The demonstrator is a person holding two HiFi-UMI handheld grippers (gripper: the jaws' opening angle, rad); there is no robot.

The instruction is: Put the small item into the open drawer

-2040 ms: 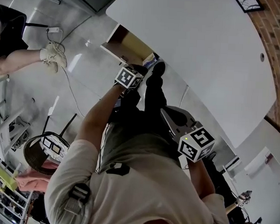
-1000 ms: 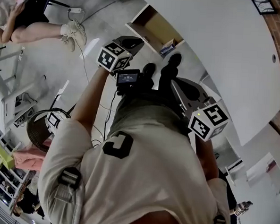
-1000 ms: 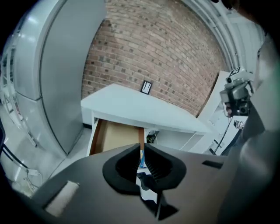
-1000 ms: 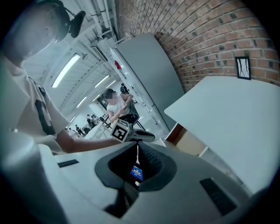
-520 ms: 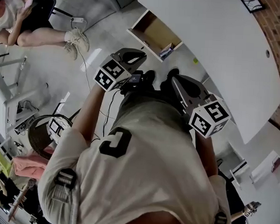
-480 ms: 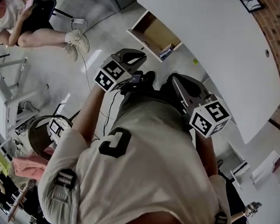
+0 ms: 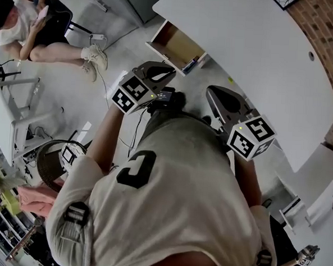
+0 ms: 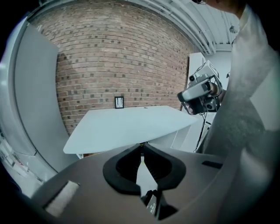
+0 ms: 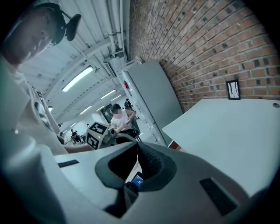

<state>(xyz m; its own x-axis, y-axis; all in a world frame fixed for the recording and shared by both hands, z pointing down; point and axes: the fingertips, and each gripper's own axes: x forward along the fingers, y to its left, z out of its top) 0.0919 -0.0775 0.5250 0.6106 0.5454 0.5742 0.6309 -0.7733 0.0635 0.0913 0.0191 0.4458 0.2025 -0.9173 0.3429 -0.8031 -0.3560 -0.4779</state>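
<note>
1. Seated person [image 7: 35, 29]: far left, on the floor side, well apart from the work.
2. Round basket [image 7: 47, 170]: lower left, beside the wearer's left arm.
3. Left gripper [image 7: 170, 73]: held at waist height and pointed toward the drawer. Its own view shows the jaws drawn together at the tips [image 8: 141, 146], with nothing between them.
4. Black device [image 7: 165, 96]: at the wearer's waist, between the two grippers, with a lit screen.
5. Drawer [image 7: 175, 43]: pulled open under the table's near-left edge, ahead of the left gripper. Small things [image 7: 190, 63] lie at its right end; I cannot tell which is the task's item.
6. Right gripper [image 7: 210, 93]: raised beside the left one, jaws closed tip to tip [image 9: 138, 145] and empty.
7. White table [image 7: 256, 51]: top bare.
8. Brick wall [image 7: 330, 33]: far right.
</note>
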